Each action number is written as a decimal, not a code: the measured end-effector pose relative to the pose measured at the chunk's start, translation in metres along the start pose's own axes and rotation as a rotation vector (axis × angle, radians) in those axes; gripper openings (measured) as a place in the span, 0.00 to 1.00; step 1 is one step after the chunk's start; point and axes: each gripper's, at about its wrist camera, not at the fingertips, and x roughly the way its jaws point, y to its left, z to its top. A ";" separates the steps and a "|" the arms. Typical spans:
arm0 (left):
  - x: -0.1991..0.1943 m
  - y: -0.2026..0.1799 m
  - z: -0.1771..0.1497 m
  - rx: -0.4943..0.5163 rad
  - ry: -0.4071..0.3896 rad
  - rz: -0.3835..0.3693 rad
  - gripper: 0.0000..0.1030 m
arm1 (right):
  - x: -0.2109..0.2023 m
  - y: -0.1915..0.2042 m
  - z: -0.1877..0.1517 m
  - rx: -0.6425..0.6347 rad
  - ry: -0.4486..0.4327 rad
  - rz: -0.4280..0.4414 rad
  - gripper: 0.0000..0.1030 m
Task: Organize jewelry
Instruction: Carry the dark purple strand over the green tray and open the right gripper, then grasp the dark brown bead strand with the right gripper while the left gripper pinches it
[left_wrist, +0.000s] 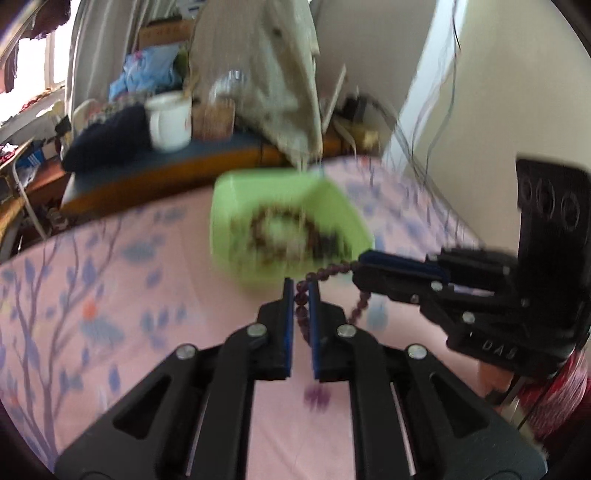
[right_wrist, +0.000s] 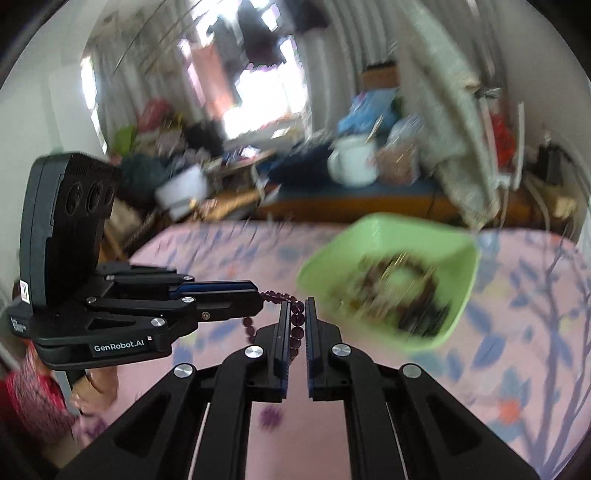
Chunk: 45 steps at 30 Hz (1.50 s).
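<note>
A strand of dark purple beads is stretched between my two grippers above the pink flowered cloth. My left gripper is shut on one part of it, with beads showing between the blue pads. My right gripper reaches in from the right and is shut on the other part. In the right wrist view the bead strand runs from the left gripper into the right gripper. Just beyond the fingertips sits a green tray holding a ring of dark beads and other jewelry, blurred.
Behind the cloth stands a low table with a white mug, dark clothes and a beige bag. Thin cables hang along the white wall at the right. A red patterned sleeve shows behind the left gripper.
</note>
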 end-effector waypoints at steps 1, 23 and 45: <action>0.003 0.001 0.009 -0.006 -0.016 0.003 0.07 | 0.001 -0.008 0.009 0.020 -0.015 -0.001 0.00; 0.035 0.055 -0.025 -0.190 0.072 0.067 0.18 | 0.021 -0.039 -0.033 0.243 -0.017 0.058 0.00; -0.089 0.031 -0.207 -0.174 0.089 0.094 0.34 | 0.020 0.122 -0.142 -0.105 0.272 0.168 0.00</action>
